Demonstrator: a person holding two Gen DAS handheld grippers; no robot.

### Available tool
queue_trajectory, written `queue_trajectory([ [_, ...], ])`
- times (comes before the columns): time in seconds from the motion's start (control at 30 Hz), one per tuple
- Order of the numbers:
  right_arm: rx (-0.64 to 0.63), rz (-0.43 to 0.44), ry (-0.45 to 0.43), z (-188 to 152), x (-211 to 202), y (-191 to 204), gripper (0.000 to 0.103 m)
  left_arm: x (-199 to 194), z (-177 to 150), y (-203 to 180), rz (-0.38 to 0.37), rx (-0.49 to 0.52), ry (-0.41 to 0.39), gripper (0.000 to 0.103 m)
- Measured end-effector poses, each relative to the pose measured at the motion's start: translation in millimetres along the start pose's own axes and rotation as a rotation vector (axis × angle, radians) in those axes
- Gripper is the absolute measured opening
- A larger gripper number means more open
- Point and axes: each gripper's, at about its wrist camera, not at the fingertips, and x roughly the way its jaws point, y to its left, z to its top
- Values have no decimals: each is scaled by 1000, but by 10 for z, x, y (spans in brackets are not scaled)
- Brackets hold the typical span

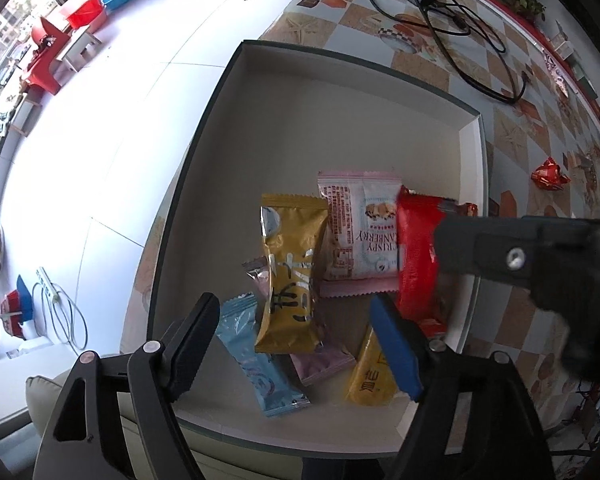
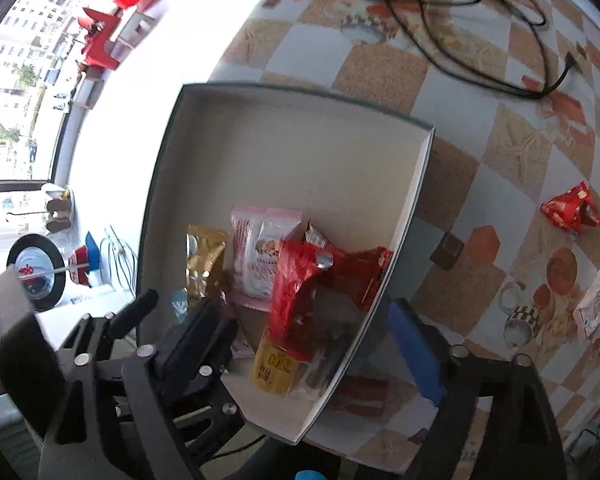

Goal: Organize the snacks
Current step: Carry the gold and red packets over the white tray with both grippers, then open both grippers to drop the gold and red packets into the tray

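Both packets look just dropped into the box [image 1: 204, 128]: left gripper [image 1: 296, 344] and right gripper [image 2: 312, 344] jaws gape empty (nothing pinched). Next: fetch the red snack [image 2: 572, 210] on the worktop [image 2: 480, 168].

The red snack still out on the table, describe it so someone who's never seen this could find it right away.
Start at the open white box on the checkered tablecloth. Look to its right: the crumpled red packet lies alone on the cloth. Every other snack, including the larger red packet, is inside the box.

left wrist: looks steeply down, close above box [image 1: 228, 92] | right wrist: same, beside it | shared: box, checkered tablecloth [image 2: 480, 168]
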Motion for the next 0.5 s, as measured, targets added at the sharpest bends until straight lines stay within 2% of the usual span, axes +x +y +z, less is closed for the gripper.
queue_trajectory([
  [0.27,24,-18,29,-99,38,-136,89,27,-121,-97,5,20,29,81],
  [0.3,31,-27,30,-131,50,-176,91,37,-138,-110,-1,20,38,81],
  [0.33,36,-34,30,-143,50,-223,102,44,-155,-119,-5,20,45,81],
  [0.5,101,-52,39,-289,84,-488,103,60,-250,-226,9,41,56,81],
])
